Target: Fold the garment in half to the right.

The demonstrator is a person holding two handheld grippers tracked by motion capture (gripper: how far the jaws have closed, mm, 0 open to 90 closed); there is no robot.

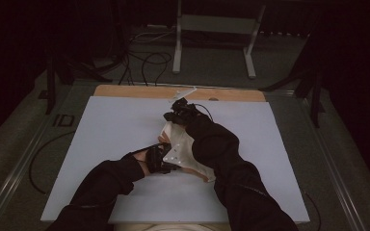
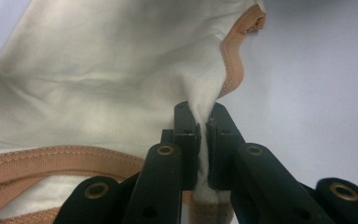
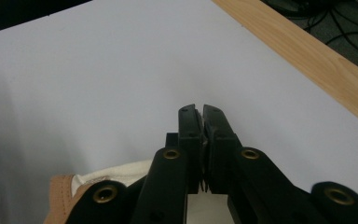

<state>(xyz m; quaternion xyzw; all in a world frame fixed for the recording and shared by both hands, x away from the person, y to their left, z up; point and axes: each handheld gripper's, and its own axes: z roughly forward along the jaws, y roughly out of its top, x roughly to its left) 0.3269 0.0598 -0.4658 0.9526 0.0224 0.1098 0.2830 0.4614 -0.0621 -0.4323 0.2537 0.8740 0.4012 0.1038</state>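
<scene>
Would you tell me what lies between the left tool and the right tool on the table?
In the high view, the cream garment stretches from the left tool to the right tool.

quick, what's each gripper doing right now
left gripper: jaws shut on a fold of the cream cloth.
right gripper: jaws shut; the cloth lies beneath them, a hold cannot be told.

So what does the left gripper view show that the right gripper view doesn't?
Left gripper view alone: the left claw shut on a pinched fold of the white cloth, with its tan trim curving along the edge. Right gripper view alone: the right claw shut, pointing over bare white board toward the wooden edge and cables. Both share: white cloth with tan trim, and the white board.
</scene>
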